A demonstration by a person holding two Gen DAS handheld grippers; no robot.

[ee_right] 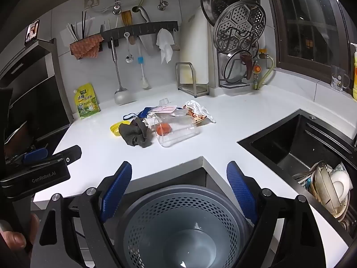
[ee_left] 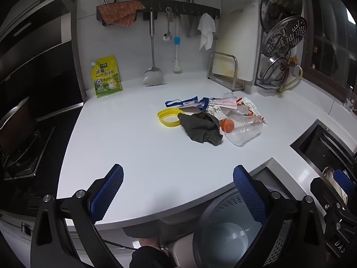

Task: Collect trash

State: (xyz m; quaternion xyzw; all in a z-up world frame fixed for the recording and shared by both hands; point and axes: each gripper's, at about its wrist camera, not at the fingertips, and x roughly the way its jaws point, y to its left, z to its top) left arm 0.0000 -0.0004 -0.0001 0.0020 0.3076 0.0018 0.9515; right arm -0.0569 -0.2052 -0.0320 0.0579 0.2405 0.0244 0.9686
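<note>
The collection had not begun. Both grippers hung short of the worktop [ee_left: 138, 151] edge, low in each frame, well apart from the trash pile [ee_left: 214, 120], which lay in the centre of both views.

**Finger state.** The left gripper [ee_left: 178, 192] had its fingers spread fully wide with nothing between them. The right gripper [ee_right: 178, 192] was the same — wide apart and empty.

**Receptacle.** One grey perforated bin [ee_right: 180, 230] stood below the worktop corner, at the bottom centre of the right wrist view. It appeared empty.

**Count of items in the pile:**
- one clear plastic cup [ee_left: 245, 131], lying on its side
- one small orange object [ee_left: 227, 125], seen against or through the cup; whether it sat inside could not be told
- one dark crumpled cloth [ee_left: 202, 129]
- one yellow lid [ee_left: 168, 117], partly under the cloth
- one blue strap [ee_left: 178, 102], behind the lid
- a cluster of wrappers and papers [ee_left: 236, 107] — too tangled to count

**Next move, as judged.** Either gripper would need to travel forward over the worktop to the pile. The cloth and the cup lay nearest and least covered, so either would suit a first pick. The cup would likely deform or roll under pressure; a light closure across its wall seemed advisable.
</note>
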